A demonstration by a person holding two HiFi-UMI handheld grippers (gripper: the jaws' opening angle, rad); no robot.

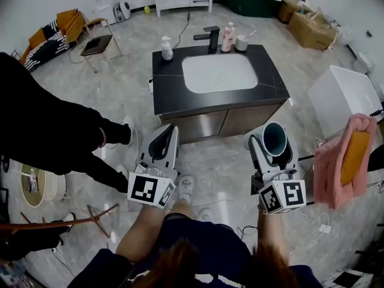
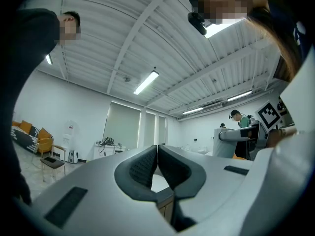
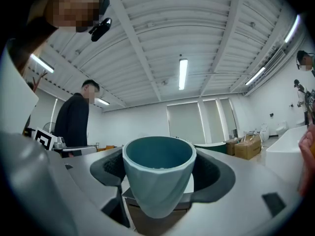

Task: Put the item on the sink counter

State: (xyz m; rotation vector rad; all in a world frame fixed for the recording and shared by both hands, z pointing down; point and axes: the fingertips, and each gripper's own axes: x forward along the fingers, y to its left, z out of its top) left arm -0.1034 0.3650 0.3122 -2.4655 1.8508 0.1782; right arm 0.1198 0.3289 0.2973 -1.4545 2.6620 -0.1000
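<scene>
My left gripper (image 1: 168, 131) points forward and level, its jaws pressed together with nothing between them. My right gripper (image 1: 276, 138) points forward beside it, jaws spread wide, clamped around an upright cup (image 3: 157, 181).

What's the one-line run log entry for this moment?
left gripper: jaws shut, empty | right gripper: jaws shut on teal cup, upright | sink counter: ahead, cup not yet on it

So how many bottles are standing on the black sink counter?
2. A white pump bottle stands at the back left of the counter; a pink bottle stands just right of the black faucet. None looks hidden behind them.
</scene>
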